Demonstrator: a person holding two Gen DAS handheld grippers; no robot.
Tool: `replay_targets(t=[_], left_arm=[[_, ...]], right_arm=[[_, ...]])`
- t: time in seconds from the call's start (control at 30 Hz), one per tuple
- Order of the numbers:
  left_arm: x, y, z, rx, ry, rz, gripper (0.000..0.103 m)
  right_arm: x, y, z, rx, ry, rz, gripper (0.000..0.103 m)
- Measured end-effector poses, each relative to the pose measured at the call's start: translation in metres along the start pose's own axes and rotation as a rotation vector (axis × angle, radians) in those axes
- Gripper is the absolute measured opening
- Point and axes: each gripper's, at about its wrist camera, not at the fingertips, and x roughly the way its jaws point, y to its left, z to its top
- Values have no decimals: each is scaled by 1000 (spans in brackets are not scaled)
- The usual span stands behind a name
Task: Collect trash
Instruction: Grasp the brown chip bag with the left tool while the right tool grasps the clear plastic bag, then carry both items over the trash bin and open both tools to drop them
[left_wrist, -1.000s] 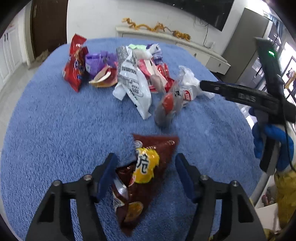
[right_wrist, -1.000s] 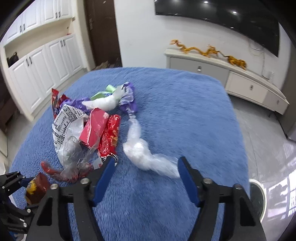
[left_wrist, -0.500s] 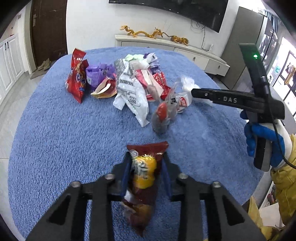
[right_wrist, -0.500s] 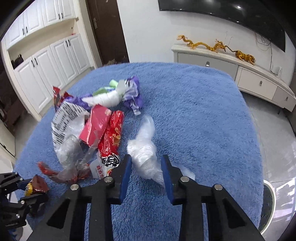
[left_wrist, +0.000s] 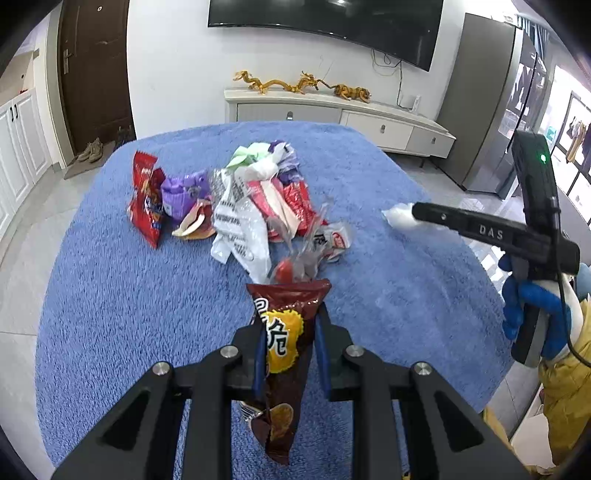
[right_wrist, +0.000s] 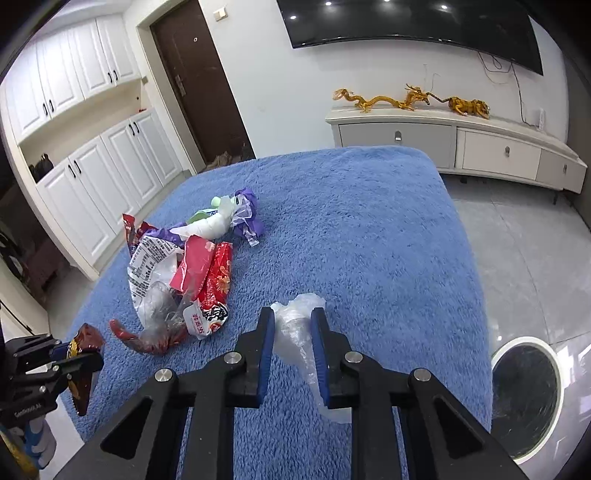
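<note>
Slip risk, left: your left tongs were clamped on the brown chip bag near its middle; most of the foil hung unsupported below the pads, so a quick swing could, in my judgement, have pulled it free.
Slip risk, right: your right tongs pinched the clear plastic wrap; thin film compresses, and its loose tail could have snagged the blue cover over the worktop.
Remaining trash: the wrapper pile lay on the cover, well apart from both tongs.
Bag condition: crumpled, brown with a yellow panel, held clear of the cover.
Wrap condition: translucent, bunched, tail drooping beneath the tongs.
Drop point: you had a round white-rimmed bin on the floor, beside the worktop's right edge.
</note>
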Motion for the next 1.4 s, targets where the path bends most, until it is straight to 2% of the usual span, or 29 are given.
replay_targets(t=[0.13,0.3,0.5,0.63,0.73,0.93,1.03,1.1,1.13,1.17,1.2,1.23,1.4], left_arm=[[-1,-12,14,14,-10,-18,21],[5,-46,50,62,-25,-79,21],[38,-133,104,175,-13,-185,21],[77,-200,135,219,32,-276,22],[115,-252,154,236,83,-351,23],[178,-327,172,279,159,-450,23],[207,-354,174,276,211,-512,29],[225,-368,173,263,244,-539,42],[229,-370,172,260,250,-543,55],[237,-375,171,251,257,-543,62],[242,-378,170,248,264,-544,63],[245,-380,169,251,274,-546,63],[241,-382,164,287,263,-517,63]], right_arm=[[-18,-9,3,24,-46,10,19],[-49,-34,6,62,-116,-9,18],[-93,-107,-3,168,-187,-104,18],[-108,-175,-24,283,-197,-202,18],[-110,-219,-41,367,-186,-246,18],[-92,-280,-73,495,-139,-291,18],[-79,-309,-91,566,-108,-312,19],[-73,-324,-102,615,-92,-313,21],[-71,-331,-109,638,-82,-329,23],[-69,-337,-116,658,-69,-352,33],[-69,-342,-122,672,-63,-363,43],[-67,-346,-128,690,-56,-370,46],[-70,-349,-137,702,-37,-390,46]])
